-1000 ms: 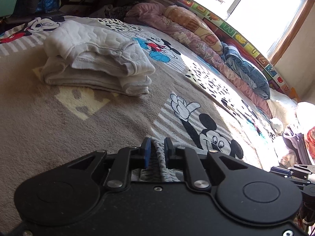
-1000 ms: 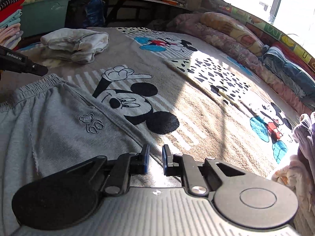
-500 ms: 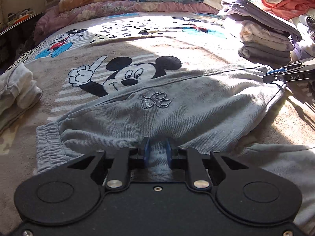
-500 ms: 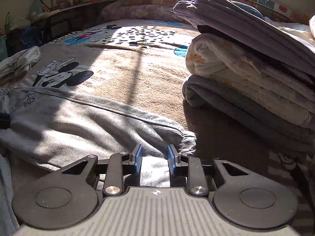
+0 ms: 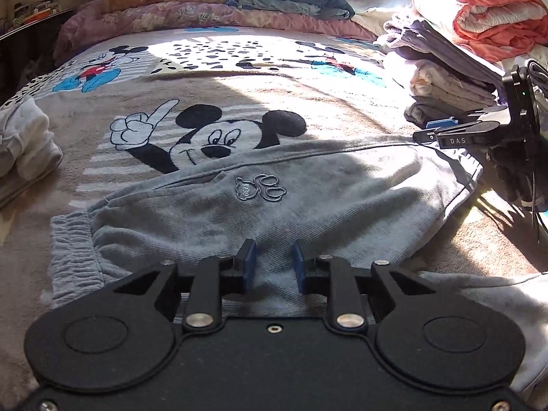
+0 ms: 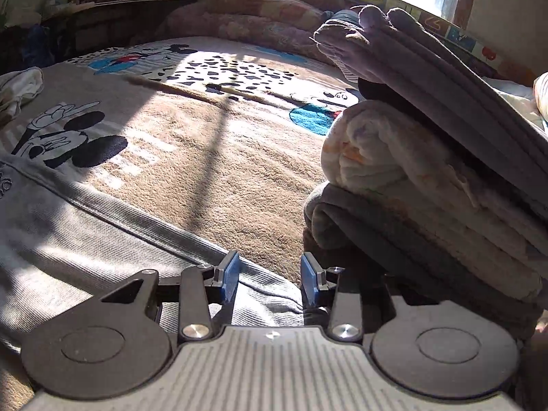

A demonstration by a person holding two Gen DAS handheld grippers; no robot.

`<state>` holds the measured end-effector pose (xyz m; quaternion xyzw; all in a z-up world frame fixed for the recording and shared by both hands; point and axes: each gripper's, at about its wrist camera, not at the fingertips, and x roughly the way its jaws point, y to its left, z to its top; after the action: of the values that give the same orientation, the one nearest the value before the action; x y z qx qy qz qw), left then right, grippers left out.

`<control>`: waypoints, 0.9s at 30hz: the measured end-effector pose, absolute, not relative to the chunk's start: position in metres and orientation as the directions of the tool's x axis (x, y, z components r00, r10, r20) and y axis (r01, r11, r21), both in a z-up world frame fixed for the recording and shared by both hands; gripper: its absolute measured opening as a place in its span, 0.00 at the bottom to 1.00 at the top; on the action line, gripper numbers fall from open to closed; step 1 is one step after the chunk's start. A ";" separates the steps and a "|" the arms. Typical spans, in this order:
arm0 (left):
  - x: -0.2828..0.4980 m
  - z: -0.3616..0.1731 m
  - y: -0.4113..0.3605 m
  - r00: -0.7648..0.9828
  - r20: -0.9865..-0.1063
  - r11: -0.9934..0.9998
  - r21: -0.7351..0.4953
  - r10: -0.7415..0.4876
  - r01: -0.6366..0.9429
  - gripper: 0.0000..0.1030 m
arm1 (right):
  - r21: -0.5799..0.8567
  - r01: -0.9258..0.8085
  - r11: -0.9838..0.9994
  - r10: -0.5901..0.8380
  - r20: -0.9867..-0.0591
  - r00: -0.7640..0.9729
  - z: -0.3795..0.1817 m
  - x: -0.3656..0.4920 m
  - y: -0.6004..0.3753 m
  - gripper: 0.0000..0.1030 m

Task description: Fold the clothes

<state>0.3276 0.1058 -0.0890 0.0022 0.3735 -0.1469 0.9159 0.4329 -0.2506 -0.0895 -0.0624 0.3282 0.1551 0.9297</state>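
Grey trousers [image 5: 274, 205] with a small embroidered bear lie flat on the Mickey Mouse blanket [image 5: 239, 78], waistband to the left. My left gripper [image 5: 272, 262] is low over their near edge, open, with the cloth lying loose under the gap. My right gripper [image 6: 269, 274] is open over the cuff end of the trousers [image 6: 85, 239]. It also shows in the left wrist view as the right gripper [image 5: 424, 135] at the trousers' far right end.
A stack of folded clothes [image 6: 428, 178] stands close against my right gripper's right side, seen too as the stack [image 5: 445, 78]. An orange blanket [image 5: 496, 24] lies behind it. A white folded pile [image 5: 24, 144] sits at the left. Quilts [image 5: 205, 3] line the far edge.
Both views have swung from the left side of the bed towards the right. The trousers have come to lie flat, and both grippers' fingers have spread apart from the cloth they pinched.
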 end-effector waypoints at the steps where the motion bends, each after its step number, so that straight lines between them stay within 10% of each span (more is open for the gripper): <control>1: 0.327 -0.088 0.108 0.679 -0.682 0.957 -0.112 -0.271 0.269 0.22 | -0.026 -0.328 0.944 0.240 -0.629 0.739 -0.089 0.435 -0.250 0.38; 10: 0.325 -0.078 0.125 0.689 -0.625 0.930 -0.252 -0.367 0.267 0.22 | -0.004 -0.332 0.943 0.245 -0.666 0.705 -0.098 0.431 -0.280 0.56; 13: 0.328 -0.082 0.122 0.678 -0.640 0.932 -0.250 -0.362 0.262 0.24 | 0.028 -0.341 0.940 0.262 -0.701 0.664 -0.110 0.435 -0.278 0.22; 18: 0.331 -0.094 0.118 0.643 -0.690 0.942 -0.214 -0.333 0.258 0.28 | 0.107 -0.229 0.968 0.240 -0.666 0.706 -0.108 0.440 -0.290 0.21; 23: 0.330 -0.092 0.122 0.644 -0.687 0.941 -0.217 -0.337 0.261 0.28 | 0.008 -0.213 0.977 0.166 -0.659 0.734 -0.102 0.429 -0.282 0.46; 27: 0.328 -0.084 0.133 0.695 -0.650 0.951 -0.234 -0.307 0.202 0.28 | -0.075 -0.331 0.941 0.224 -0.595 0.772 -0.083 0.406 -0.247 0.46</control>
<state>0.3283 0.1330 -0.0838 -0.0722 0.3648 -0.1385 0.9179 0.4063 -0.2470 -0.0826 -0.0877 0.3034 0.1479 0.9372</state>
